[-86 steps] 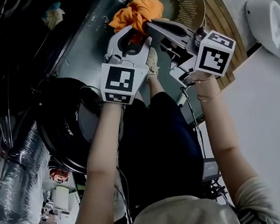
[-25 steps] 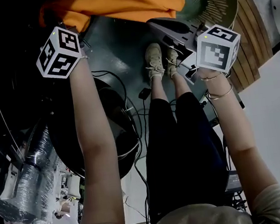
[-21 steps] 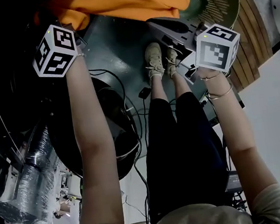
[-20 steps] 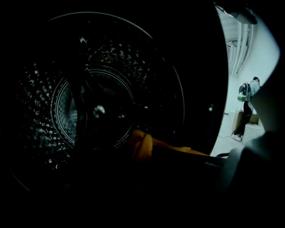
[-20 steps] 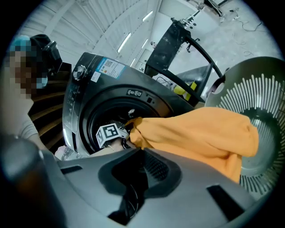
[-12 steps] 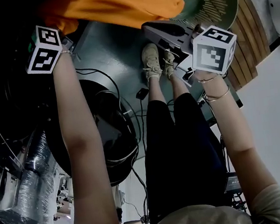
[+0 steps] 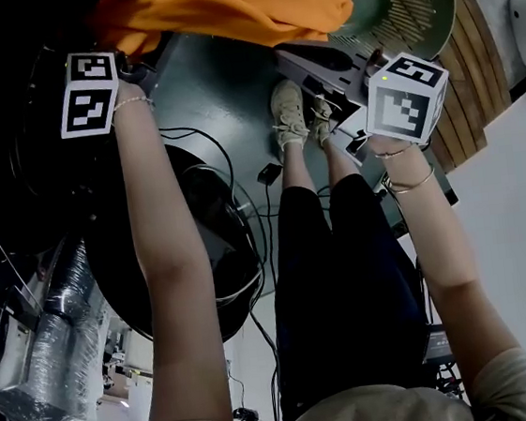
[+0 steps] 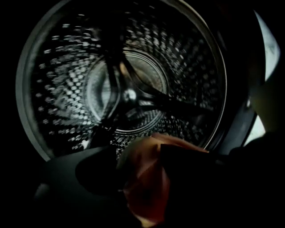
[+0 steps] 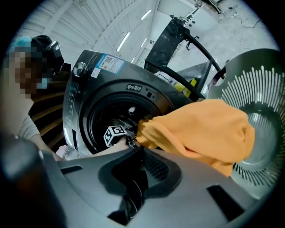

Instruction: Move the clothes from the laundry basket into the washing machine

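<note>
I am looking at the washer [image 9: 89, 75] standing at the left, and the left gripper view is staring straight into its drum [image 8: 129, 93]. The basket [image 9: 262, 111] is sitting at the right, near the washer. The orange cloth [image 7: 221, 7] is stretching from the drum's mouth across towards the basket. My left gripper [image 8: 141, 160] is reaching into that mouth. Its jaws have just been opening and are standing wide, with a fold of the cloth lying loose between them. My right gripper [image 9: 135, 150] is keeping its jaws closed together, the cloth's edge lying just past their tips
</note>
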Motion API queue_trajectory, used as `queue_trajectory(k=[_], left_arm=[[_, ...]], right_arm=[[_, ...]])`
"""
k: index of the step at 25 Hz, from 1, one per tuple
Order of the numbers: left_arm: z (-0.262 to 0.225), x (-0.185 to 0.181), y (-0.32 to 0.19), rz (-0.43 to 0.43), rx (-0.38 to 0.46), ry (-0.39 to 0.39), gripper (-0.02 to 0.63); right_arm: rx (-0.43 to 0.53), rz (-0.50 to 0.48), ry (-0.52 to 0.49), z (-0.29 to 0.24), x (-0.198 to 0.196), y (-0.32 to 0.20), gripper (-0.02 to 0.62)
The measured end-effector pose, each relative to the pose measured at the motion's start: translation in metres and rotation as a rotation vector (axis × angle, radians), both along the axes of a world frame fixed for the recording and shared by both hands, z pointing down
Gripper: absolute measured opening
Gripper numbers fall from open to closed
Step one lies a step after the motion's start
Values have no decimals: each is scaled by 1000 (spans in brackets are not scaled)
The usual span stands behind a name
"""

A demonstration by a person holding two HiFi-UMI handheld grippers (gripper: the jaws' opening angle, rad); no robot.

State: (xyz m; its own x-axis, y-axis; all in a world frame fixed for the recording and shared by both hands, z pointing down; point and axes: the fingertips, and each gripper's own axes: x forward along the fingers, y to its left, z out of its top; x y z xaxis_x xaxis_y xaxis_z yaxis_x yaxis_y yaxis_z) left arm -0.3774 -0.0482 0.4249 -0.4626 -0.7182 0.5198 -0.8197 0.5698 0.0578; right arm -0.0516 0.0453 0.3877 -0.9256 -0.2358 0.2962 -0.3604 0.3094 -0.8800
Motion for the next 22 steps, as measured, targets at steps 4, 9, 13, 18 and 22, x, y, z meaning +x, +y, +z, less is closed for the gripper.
queue_trajectory(k=[4,9,13,18,22], left_arm=[[-16,18,29,-30,57,78,295],[9,110,58,141,-17,237,295],[43,178,53,240,-18,444,344],[75,199,26,292,-17,551,344],[76,189,20,333,-65,445,193]], right_arm=[[-9,-8,8,1,0,2,20],[-15,-28,3,2,-1,6,20],[-15,-30,-1,4,0,7,20],[-27,1,-19,7,1,7,20],[-13,-7,20,12,5,8,20]])
